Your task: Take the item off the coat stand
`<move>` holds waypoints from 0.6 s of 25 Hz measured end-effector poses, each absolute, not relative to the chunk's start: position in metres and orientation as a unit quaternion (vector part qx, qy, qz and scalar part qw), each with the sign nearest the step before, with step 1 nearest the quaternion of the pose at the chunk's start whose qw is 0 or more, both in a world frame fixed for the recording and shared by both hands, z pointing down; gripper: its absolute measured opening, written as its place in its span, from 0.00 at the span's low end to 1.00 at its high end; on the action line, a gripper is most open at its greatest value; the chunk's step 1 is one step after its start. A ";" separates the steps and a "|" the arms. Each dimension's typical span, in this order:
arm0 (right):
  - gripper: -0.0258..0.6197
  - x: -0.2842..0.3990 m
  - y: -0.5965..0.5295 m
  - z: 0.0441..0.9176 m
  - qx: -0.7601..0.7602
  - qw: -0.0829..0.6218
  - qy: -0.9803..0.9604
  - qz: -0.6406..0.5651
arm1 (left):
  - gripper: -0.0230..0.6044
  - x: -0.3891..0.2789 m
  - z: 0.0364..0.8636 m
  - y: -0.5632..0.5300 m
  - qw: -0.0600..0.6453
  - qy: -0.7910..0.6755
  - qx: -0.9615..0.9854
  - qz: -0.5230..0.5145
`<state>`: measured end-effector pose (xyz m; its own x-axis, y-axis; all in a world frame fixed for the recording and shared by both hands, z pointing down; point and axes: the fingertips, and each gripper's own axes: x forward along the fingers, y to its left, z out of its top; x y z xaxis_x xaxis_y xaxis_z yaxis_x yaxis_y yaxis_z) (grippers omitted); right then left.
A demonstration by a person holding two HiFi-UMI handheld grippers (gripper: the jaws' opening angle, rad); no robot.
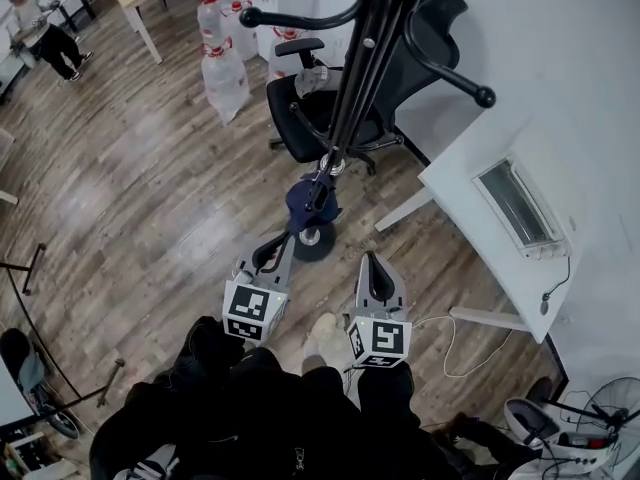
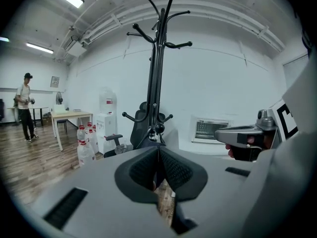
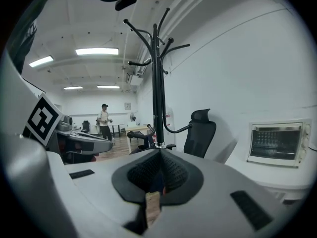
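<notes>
L gripper (image 1: 268, 255) & R gripper (image 1: 373, 262) both have jaws together w/ nothing in them, and the dark-blue item (image 1: 303, 200) hangs low on the coat stand (image 1: 350, 98) just ahead of L's tips, so going in w/o opening would prob. just shove it or rock the stand.

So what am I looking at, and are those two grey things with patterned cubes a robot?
No robot: a person holds a gripper in each hand. The head view comes from a camera on the person's head, looking down at the left gripper and right gripper. The other two pictures come from cameras riding on each gripper, looking along its jaws. Both grippers are shut and hold nothing. Ahead stands a black coat stand with a dark blue item low on it, near an office chair and a white table.
</notes>
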<state>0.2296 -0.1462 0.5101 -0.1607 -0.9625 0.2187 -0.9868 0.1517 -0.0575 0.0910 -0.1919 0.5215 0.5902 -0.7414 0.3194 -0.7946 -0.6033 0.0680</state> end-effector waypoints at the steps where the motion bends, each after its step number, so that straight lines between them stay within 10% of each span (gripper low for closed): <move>1: 0.07 0.230 -0.147 0.514 0.643 0.066 -0.757 0.097 | 0.08 0.092 0.525 -0.193 0.103 -0.434 0.885 0.134; 9: 0.07 0.233 -0.153 0.538 0.632 0.070 -0.763 0.115 | 0.09 0.105 0.561 -0.198 0.124 -0.431 0.878 0.166; 15: 0.07 0.242 -0.156 0.543 0.633 0.072 -0.761 0.121 | 0.35 0.116 0.582 -0.208 0.140 -0.430 0.874 0.181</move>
<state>0.2415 -0.1559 0.5434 -0.1871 -0.9468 0.2620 -0.9814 0.1683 -0.0926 0.1156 -0.2079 0.5820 0.5654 -0.7000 0.4362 -0.8012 -0.5917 0.0892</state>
